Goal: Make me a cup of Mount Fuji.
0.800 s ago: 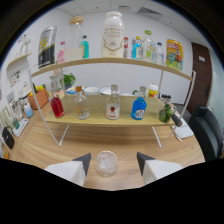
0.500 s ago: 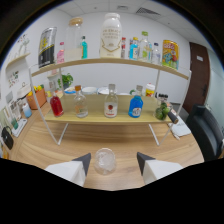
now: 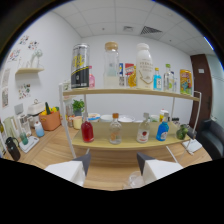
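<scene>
My gripper [image 3: 113, 163] is open, its two dark-tipped fingers [image 3: 83, 161] spread wide over the wooden table. A clear glass cup [image 3: 135, 180] shows faintly low between them, close to the right finger, with a wide gap to the left one. Beyond the fingers stands a two-tier wooden shelf [image 3: 125, 92]. Its lower board carries a red bottle [image 3: 87, 131], a clear bottle [image 3: 115, 133], a red-labelled bottle [image 3: 143, 133] and a blue bottle [image 3: 162, 131]. On the upper board stand a black-and-yellow canister [image 3: 79, 67], a cork-lidded jar [image 3: 111, 65] and a white bottle [image 3: 143, 65].
An orange basket [image 3: 50, 120] and a small green plant [image 3: 77, 106] sit left of the shelf. Bottles and a rack [image 3: 22, 140] line the left counter. A dark chair [image 3: 212, 137] stands at the right, and the shelf's white legs reach the table.
The view has swung left and come closer to the shelf, which now looks larger and is seen from its left end. The cup now sits nearer the right finger.
</scene>
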A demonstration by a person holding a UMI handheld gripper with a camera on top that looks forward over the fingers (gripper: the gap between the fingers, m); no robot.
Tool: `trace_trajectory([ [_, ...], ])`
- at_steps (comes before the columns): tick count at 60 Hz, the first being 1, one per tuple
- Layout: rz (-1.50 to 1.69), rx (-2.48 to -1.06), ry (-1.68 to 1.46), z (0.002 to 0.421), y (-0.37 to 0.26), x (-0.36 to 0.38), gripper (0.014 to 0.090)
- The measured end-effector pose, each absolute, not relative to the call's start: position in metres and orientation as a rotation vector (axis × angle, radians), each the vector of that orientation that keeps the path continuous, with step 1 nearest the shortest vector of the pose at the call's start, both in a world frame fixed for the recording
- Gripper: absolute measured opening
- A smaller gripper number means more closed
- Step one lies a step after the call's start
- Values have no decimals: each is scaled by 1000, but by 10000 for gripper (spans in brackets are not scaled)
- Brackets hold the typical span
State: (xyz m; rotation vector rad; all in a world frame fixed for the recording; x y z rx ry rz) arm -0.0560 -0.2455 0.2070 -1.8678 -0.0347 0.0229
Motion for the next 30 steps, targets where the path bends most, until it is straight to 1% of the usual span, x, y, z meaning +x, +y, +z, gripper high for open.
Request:
trace_trajectory([
  [11, 32, -1831, 5, 221, -179, -62, 858],
  [18, 19, -1840, 25, 210, -142, -59, 833],
  [24, 10, -1849, 42, 202, -123, -55, 734],
  [27, 5, -1863, 47, 194, -115, -52, 666],
  [30, 1, -1866, 48, 191, -111, -51, 581],
])
